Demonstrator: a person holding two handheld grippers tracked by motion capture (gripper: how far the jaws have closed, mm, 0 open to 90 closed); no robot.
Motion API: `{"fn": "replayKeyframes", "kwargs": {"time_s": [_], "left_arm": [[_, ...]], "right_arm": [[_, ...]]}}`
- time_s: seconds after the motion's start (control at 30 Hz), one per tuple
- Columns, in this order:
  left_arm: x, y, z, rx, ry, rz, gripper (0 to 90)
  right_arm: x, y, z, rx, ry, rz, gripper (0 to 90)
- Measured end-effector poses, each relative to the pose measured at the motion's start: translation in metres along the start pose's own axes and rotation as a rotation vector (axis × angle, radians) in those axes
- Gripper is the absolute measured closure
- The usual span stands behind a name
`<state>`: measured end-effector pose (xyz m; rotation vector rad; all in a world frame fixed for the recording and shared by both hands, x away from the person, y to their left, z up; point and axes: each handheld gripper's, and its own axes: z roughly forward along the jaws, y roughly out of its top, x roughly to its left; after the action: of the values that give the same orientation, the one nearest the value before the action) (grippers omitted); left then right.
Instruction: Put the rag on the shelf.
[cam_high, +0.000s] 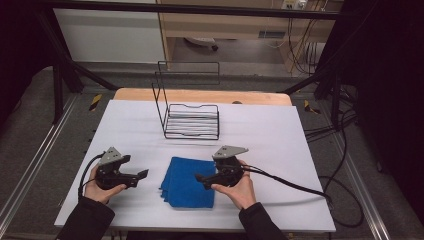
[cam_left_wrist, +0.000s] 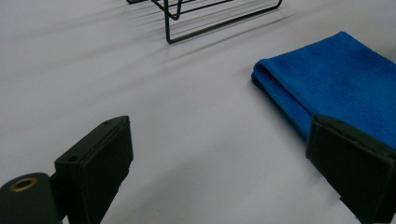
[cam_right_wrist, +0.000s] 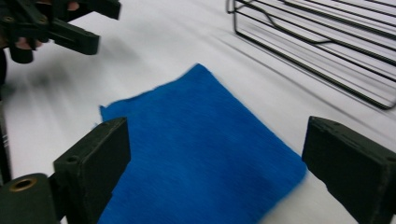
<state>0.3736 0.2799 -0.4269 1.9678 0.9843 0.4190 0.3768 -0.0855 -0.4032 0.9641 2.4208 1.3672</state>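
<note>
A folded blue cloth (cam_high: 188, 182) lies flat on the white tabletop (cam_high: 280, 145), nearer the person than the black wire rack (cam_high: 192, 120) that stands beyond it. The left gripper (cam_high: 137, 178) sits just to the cloth's left with its jaws spread wide and holding nothing. The right gripper (cam_high: 204, 181) hangs over the cloth's right part, jaws equally wide apart and empty.

Lab: black frame (cam_high: 65, 65), trailing cables (cam_high: 345, 150)

Bare table (cam_high: 280, 145) around blue cloth (cam_high: 187, 182); wire rack (cam_high: 192, 121) seemingly well behind
</note>
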Motion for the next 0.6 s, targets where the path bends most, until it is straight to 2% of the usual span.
{"fn": "replayKeyframes", "kwargs": {"time_s": [0.2, 0.33, 0.5, 0.53, 0.6], "left_arm": [[-0.004, 0.011, 0.003, 0.001, -0.011, 0.002, 7.4], [-0.009, 0.018, 0.006, 0.008, -0.016, 0.007, 8.2], [-0.019, 0.038, 0.015, 0.034, -0.023, 0.027, 9.9], [-0.019, 0.038, 0.015, 0.034, -0.023, 0.027, 10.6], [-0.024, 0.048, 0.023, 0.049, -0.014, 0.034, 11.5]], "right_arm": [[-0.027, -0.014, -0.013, 0.007, -0.036, 0.022, 6.2], [-0.041, -0.023, -0.022, -0.001, -0.061, 0.055, 6.1], [-0.048, -0.034, -0.028, 0.011, -0.075, 0.071, 5.5], [-0.049, -0.037, -0.029, 0.012, -0.074, 0.074, 5.4], [-0.051, -0.043, -0.03, 0.013, -0.076, 0.079, 5.2]]}}
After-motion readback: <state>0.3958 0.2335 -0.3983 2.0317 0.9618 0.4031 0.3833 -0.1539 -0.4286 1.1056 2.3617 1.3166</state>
